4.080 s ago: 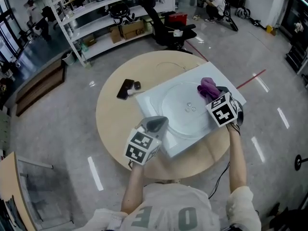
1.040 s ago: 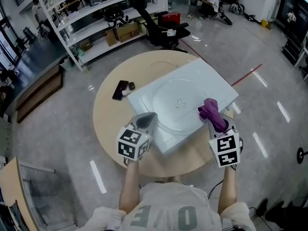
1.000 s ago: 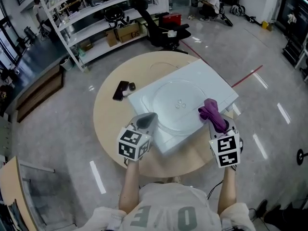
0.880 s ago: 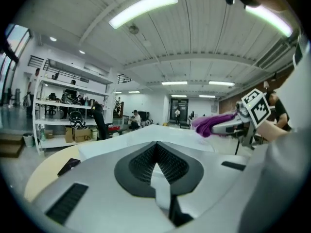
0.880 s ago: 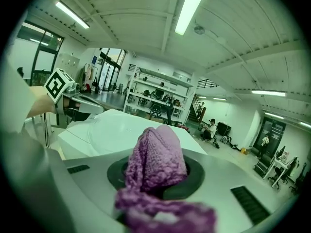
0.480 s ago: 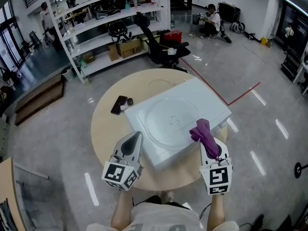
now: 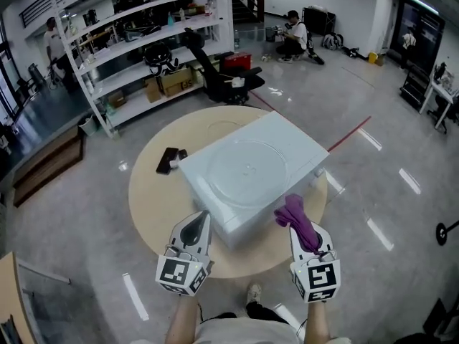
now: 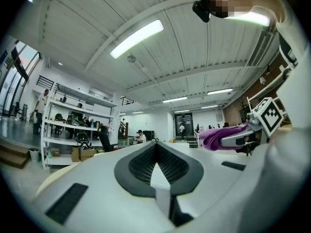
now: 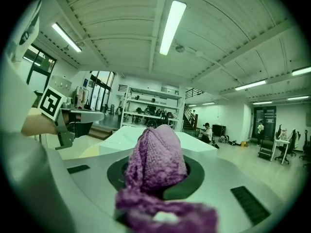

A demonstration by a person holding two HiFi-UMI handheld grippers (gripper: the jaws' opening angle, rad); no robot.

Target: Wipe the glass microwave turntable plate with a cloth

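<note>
The glass turntable plate (image 7: 244, 172) lies flat on top of a white box-shaped appliance (image 7: 301, 156) on the round table. Both grippers are held near the person, off the appliance's near edge and apart from the plate. My left gripper (image 7: 199, 219) is shut with nothing in it; in the left gripper view its jaws (image 8: 156, 165) meet at the middle. My right gripper (image 7: 300, 221) is shut on a purple cloth (image 7: 295, 218), which bulges up between the jaws in the right gripper view (image 9: 157, 161). The cloth (image 8: 224, 134) also shows at the right of the left gripper view.
A black phone (image 7: 168, 160) and a small round object (image 7: 182, 154) lie on the wooden table (image 7: 147, 203) left of the appliance. Behind stand white shelves (image 7: 136, 41), an office chair (image 7: 215, 74) and a crouching person (image 7: 292, 29). Grey floor surrounds the table.
Both grippers have drawn back from the appliance toward the person. The cloth, earlier on the plate's right edge, has left the plate in the right gripper. The head view has tilted up.
</note>
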